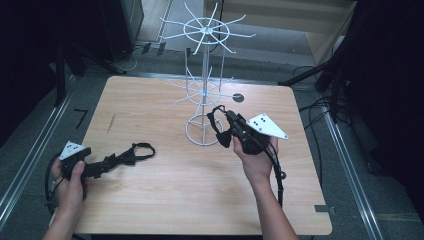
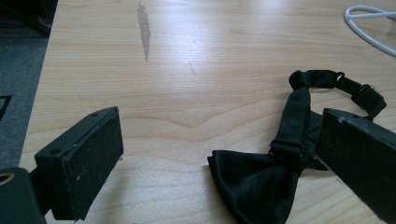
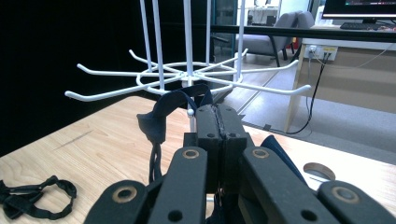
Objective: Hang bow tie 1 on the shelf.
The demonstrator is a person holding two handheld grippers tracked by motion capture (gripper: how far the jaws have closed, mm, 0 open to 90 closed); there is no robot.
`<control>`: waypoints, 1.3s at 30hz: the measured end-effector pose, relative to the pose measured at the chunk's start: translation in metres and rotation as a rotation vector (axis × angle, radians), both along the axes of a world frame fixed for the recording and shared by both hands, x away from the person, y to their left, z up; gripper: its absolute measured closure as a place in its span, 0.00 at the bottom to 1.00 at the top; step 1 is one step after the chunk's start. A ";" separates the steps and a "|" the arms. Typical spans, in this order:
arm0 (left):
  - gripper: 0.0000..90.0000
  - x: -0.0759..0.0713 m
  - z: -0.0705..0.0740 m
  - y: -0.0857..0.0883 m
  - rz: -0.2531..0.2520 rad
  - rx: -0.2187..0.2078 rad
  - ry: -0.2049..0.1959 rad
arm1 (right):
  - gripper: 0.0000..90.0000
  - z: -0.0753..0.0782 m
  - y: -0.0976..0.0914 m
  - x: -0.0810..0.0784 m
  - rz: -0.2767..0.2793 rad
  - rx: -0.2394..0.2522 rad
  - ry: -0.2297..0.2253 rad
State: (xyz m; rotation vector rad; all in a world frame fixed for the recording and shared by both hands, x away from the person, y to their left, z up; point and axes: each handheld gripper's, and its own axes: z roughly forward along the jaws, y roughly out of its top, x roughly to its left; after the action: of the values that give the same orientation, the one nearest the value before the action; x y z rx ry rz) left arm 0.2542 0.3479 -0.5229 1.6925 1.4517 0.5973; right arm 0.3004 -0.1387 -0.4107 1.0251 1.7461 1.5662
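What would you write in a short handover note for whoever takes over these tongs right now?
Right tongs: shut on a black bow tie, held up beside the white wire rack.
Left tongs: open, low over the table, a second bow tie lying between the jaws, not gripped.
Done: one tie lifted.
Left: probably hang it on a rack hook, then pick up the second tie.
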 end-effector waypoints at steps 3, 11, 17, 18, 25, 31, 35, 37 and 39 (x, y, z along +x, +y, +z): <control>0.02 0.000 0.000 0.000 0.001 0.000 -0.001 | 1.00 -0.001 0.004 0.003 0.001 -0.001 0.003; 0.02 0.000 0.000 0.000 -0.001 -0.002 0.000 | 1.00 -0.008 0.013 0.012 -0.002 -0.006 0.016; 0.02 0.000 0.000 0.000 -0.005 -0.005 0.002 | 1.00 -0.011 0.015 0.016 -0.009 0.004 0.028; 0.02 0.000 0.000 0.001 -0.006 -0.010 0.002 | 1.00 -0.011 0.015 0.016 -0.011 0.004 0.030; 0.02 0.001 0.000 0.001 -0.006 -0.014 0.005 | 1.00 -0.012 0.017 0.019 -0.020 0.007 0.033; 0.02 -0.002 0.000 0.001 -0.002 -0.021 -0.003 | 1.00 -0.016 0.020 0.026 -0.013 0.049 0.049; 0.02 -0.002 0.000 0.001 -0.003 -0.021 0.001 | 1.00 -0.020 0.024 0.031 -0.012 0.076 0.057; 0.02 -0.002 0.000 0.001 -0.003 -0.016 0.002 | 1.00 -0.021 0.025 0.031 -0.015 0.081 0.053; 0.02 -0.002 0.000 0.000 -0.003 -0.017 0.001 | 0.94 -0.023 0.026 0.031 -0.009 0.083 0.052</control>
State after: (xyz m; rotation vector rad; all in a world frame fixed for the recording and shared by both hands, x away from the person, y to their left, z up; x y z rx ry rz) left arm 0.2523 0.3482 -0.5230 1.6819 1.4513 0.5809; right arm 0.3311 -0.1128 -0.4334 1.1219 1.7213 1.6316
